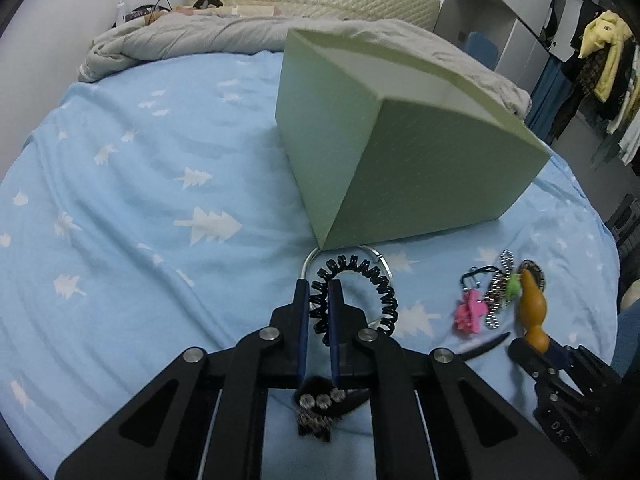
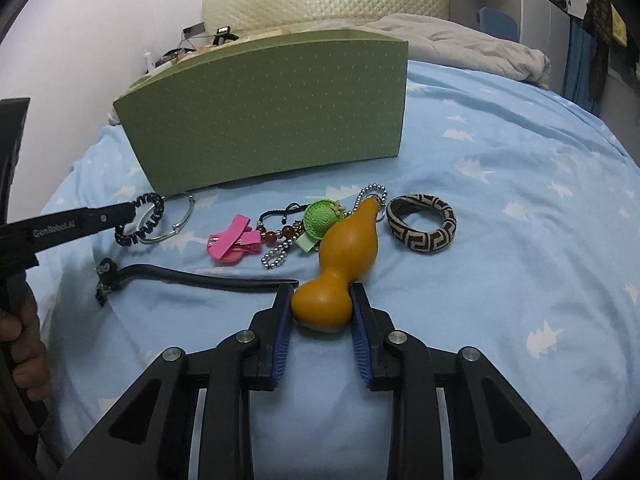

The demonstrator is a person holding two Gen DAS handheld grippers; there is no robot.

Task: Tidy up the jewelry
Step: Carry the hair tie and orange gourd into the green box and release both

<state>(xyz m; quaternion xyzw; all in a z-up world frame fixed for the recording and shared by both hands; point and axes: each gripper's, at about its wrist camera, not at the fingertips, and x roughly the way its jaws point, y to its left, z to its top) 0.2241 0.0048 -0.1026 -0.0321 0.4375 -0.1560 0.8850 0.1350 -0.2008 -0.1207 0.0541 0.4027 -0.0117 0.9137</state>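
Showing only rightward: patterned bangle [image 2: 422, 224]

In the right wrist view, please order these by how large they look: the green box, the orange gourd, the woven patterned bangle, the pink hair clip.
1. Green dotted cardboard box.
2. Orange gourd-shaped ornament, though it is nearest the camera, between the right gripper fingers.
3. Brown-and-cream woven patterned bangle.
4. Pink hair clip, slightly smaller than the bangle.
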